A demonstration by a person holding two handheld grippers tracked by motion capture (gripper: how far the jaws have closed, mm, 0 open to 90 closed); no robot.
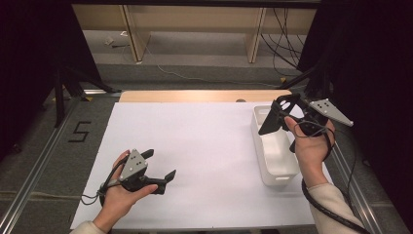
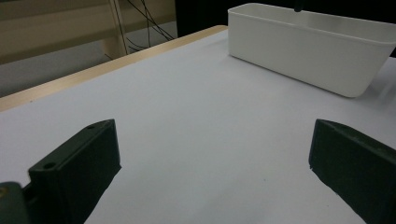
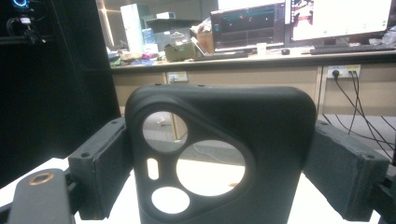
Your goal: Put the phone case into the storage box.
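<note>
Right claw [image 1: 281,113] clamped on a black phone case [image 3: 219,158] with 4 cutouts, raised above the white bin [image 1: 277,161], left claw [image 1: 159,165] spread wide, holding nothing, low over the white table [image 1: 204,146]

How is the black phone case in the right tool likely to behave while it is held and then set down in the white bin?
The phone case is a thin shell with large cutouts, so probably light and slightly flexible. Squeezed between the right tool jaws it may bow. Dropped into the white bin, it would likely lie flat rather than roll.
</note>
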